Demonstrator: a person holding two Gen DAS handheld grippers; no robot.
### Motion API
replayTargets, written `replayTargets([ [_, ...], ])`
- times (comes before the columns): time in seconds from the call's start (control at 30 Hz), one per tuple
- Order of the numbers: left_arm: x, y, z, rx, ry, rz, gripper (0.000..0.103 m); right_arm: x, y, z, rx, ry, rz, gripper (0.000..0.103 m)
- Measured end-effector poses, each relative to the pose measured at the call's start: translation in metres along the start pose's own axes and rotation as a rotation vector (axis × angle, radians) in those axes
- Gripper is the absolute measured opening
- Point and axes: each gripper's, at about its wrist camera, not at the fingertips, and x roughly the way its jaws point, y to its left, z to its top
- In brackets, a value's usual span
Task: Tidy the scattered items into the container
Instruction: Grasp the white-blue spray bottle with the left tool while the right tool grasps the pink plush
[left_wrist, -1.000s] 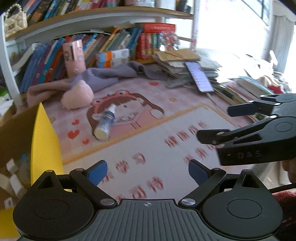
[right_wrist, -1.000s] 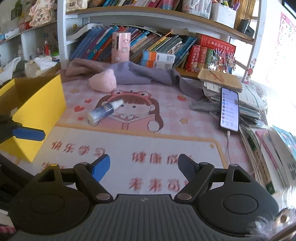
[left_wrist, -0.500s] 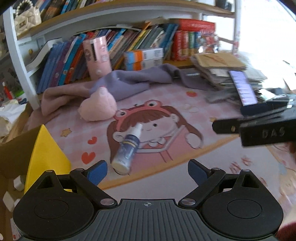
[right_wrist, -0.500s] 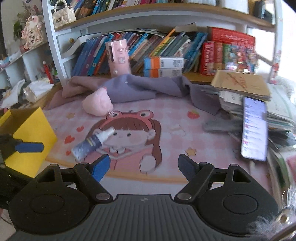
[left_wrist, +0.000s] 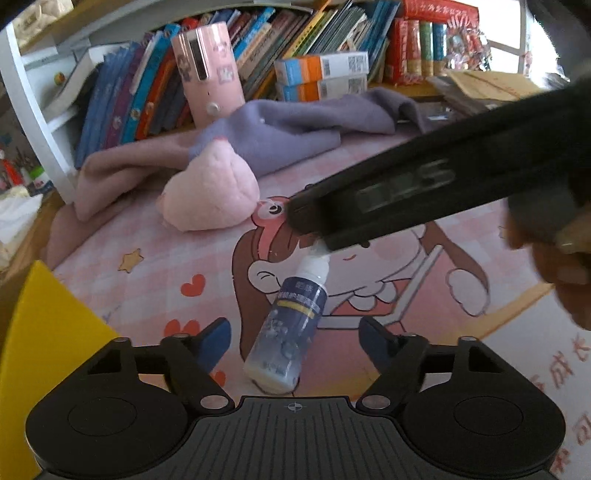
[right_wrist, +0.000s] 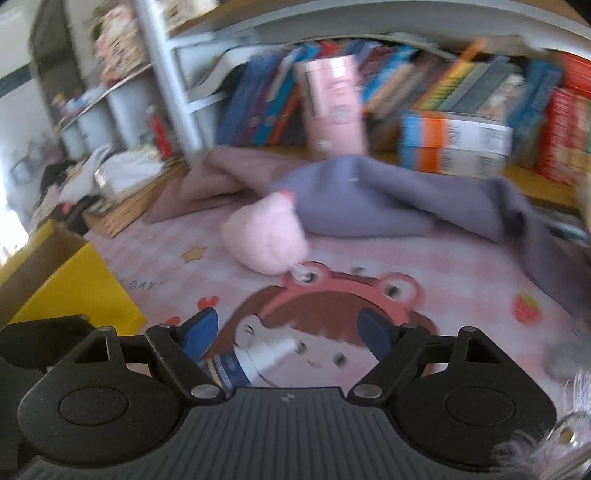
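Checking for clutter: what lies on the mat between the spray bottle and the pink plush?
Only bare cartoon mat separates the spray bottle from the pink plush; the left wrist view shows it.

Cartoon mat (left_wrist: 155, 280) under bottle (left_wrist: 291, 317), plush (left_wrist: 210, 195), cloth (left_wrist: 295, 129).

desk mat (right_wrist: 155, 286): "DAY" | desk mat corner (left_wrist: 561, 376): Chinese "成" | bottle label (left_wrist: 295, 310): unreadable

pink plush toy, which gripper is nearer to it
Right. The right gripper reaches across the mat toward the pink plush toy; the left gripper, jaws closing, straddles the spray bottle further back.
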Motion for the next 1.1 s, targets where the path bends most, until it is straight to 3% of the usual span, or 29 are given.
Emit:
replayTargets([
  [0.13,0.016,0.007,0.004,-0.039,0.014,-0.01,0.056,0.037,0.009,0.013,-0.067,-0.004,0.047,0.087],
  [0.37,0.022,0.013,0.002,-0.097,0.021,-0.056,0.045,0.084,0.002,0.039,-0.046,-0.056,0.053,0.092],
  [0.57,0.019,0.013,0.002,-0.108,0.029,-0.053,0.031,0.128,-0.013,0.062,-0.001,-0.01,0.065,0.091],
  [0.63,0.018,0.012,0.001,-0.111,0.029,-0.053,0.031,0.137,-0.015,0.065,0.028,0.008,0.093,0.087],
  [0.7,0.018,0.012,0.002,-0.116,0.03,-0.053,0.031,0.142,-0.014,0.066,0.038,0.028,0.134,0.066],
  [0.8,0.018,0.016,0.004,-0.152,0.037,-0.072,0.031,0.141,-0.005,0.065,-0.011,0.032,0.143,0.057],
  [1.1,-0.015,0.007,0.002,-0.191,-0.003,-0.103,0.031,0.085,-0.017,0.066,0.031,-0.041,0.131,0.053],
])
